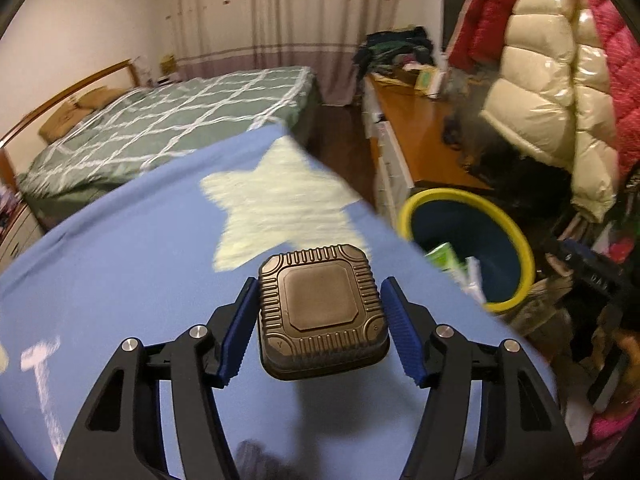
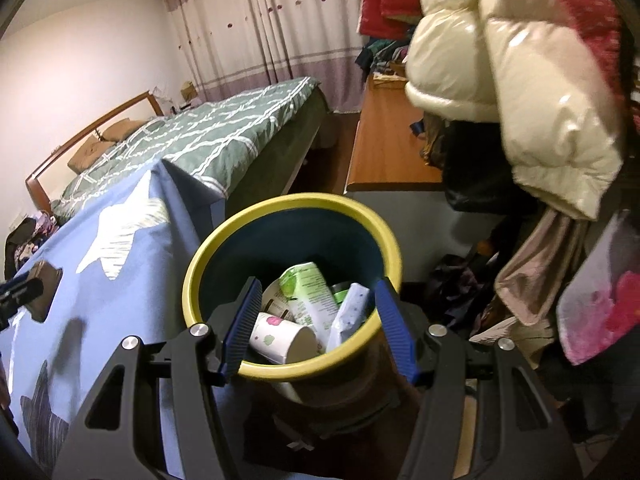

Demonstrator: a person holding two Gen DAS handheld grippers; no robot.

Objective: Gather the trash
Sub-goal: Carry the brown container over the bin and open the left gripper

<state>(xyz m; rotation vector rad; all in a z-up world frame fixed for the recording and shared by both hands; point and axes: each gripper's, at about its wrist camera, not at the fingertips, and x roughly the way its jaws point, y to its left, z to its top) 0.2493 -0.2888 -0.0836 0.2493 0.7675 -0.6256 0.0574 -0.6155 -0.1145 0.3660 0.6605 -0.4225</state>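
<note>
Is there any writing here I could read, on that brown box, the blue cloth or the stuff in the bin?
"Y": embossed on a near corner of the square ribbed brown plastic box.
"8": embossed on the opposite near corner, only roughly legible.
"T": large white letter on the blue star-patterned cloth, blurred.
Green-and-white carton in the yellow-rimmed dark blue bin: print too small to read.
White paper cup: coloured marks, no legible words.

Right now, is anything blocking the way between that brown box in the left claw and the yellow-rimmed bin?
Nothing visible does. The brown box sits between the left gripper pads, above the blue star cloth. The bin stands just past the cloth's edge, its mouth open, with only trash low inside.
</note>
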